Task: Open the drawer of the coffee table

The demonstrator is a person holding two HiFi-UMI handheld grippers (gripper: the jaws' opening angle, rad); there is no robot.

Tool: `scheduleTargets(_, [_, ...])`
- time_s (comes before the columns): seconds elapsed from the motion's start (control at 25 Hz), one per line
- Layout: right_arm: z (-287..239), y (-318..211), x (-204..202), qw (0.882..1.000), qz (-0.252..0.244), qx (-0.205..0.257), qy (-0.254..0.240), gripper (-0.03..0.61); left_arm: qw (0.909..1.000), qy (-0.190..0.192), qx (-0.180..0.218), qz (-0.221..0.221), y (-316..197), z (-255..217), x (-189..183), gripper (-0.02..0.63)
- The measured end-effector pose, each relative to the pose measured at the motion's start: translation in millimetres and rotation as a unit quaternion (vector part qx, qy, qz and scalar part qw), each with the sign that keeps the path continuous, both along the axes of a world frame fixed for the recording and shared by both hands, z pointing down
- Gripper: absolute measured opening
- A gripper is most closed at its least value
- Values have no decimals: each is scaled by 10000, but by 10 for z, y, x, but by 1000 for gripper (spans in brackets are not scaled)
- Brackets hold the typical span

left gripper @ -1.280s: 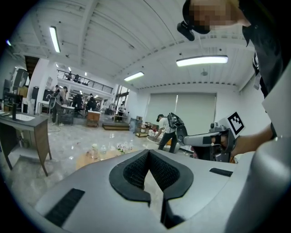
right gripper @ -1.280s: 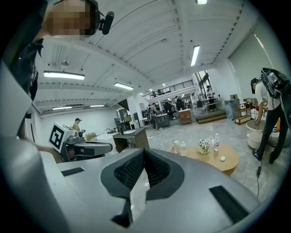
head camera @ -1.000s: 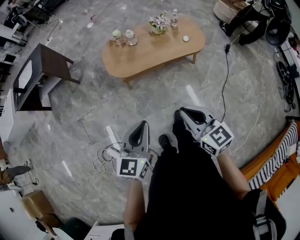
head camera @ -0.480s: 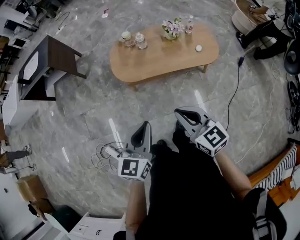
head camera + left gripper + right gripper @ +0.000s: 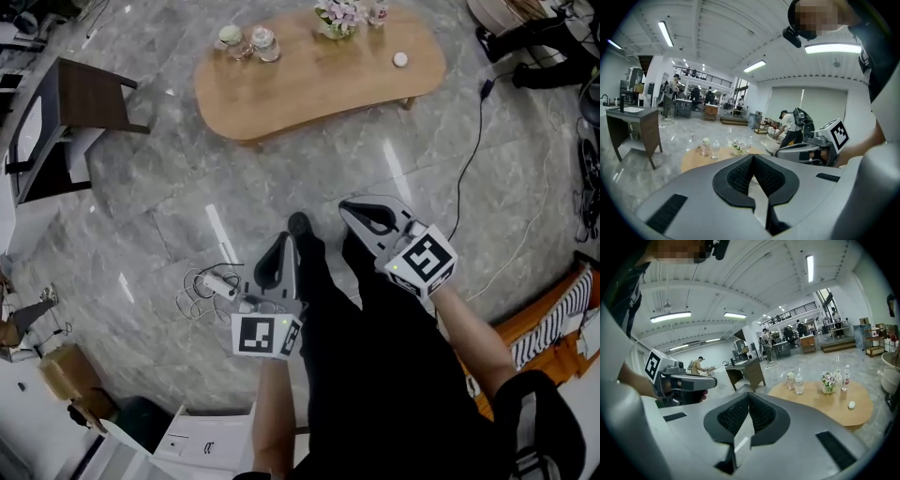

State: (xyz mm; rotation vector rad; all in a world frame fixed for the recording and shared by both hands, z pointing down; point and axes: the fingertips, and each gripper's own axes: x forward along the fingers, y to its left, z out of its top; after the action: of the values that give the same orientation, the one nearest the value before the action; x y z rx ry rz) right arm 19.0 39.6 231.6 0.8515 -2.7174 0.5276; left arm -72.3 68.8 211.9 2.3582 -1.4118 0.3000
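Note:
The oval wooden coffee table [image 5: 319,84] stands on the grey stone floor at the top of the head view, well ahead of both grippers. No drawer shows from here. Both gripper views look at it from a distance, the coffee table [image 5: 691,163] low at centre-left and the coffee table [image 5: 829,404] at right. My left gripper [image 5: 285,240] is shut and empty, held in front of the person's legs. My right gripper [image 5: 346,208] is beside it, also shut with nothing in it. Seen along the jaws, the left gripper [image 5: 752,158] and right gripper [image 5: 748,395] are both closed.
Two bottles [image 5: 264,42], a cup, a flower vase [image 5: 339,17] and a small white object [image 5: 400,60] sit on the tabletop. A dark side table [image 5: 70,117] stands at left. A power strip with coiled cable [image 5: 214,285] lies on the floor; a black cord [image 5: 473,159] runs at right.
The person has stepped toward the coffee table, which now sits higher in the head view. Both grippers travelled forward with the body and stayed shut.

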Motion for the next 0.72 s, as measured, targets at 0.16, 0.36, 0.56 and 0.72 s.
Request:
scheduleTargets(0.16, [328,-110,-101,9996,234,-126,14,9,9997,54,-188,158,-170,389,-128,11])
scheduleTargets(0.36, [890,-326,-228,9983,462,-223,264,9,9987,6,-334,373,-452,916,-347,11])
scheduleTargets(0.56, [1485,-537,-379,9973,416,8,608,9,9965,-10,-609,578,-621,1667,-562,11])
scheduleTargets(0.72, [2073,-647,-430,9964,455,-157,694,9,9955,-117,-712,616,-780,2232,-661,11])
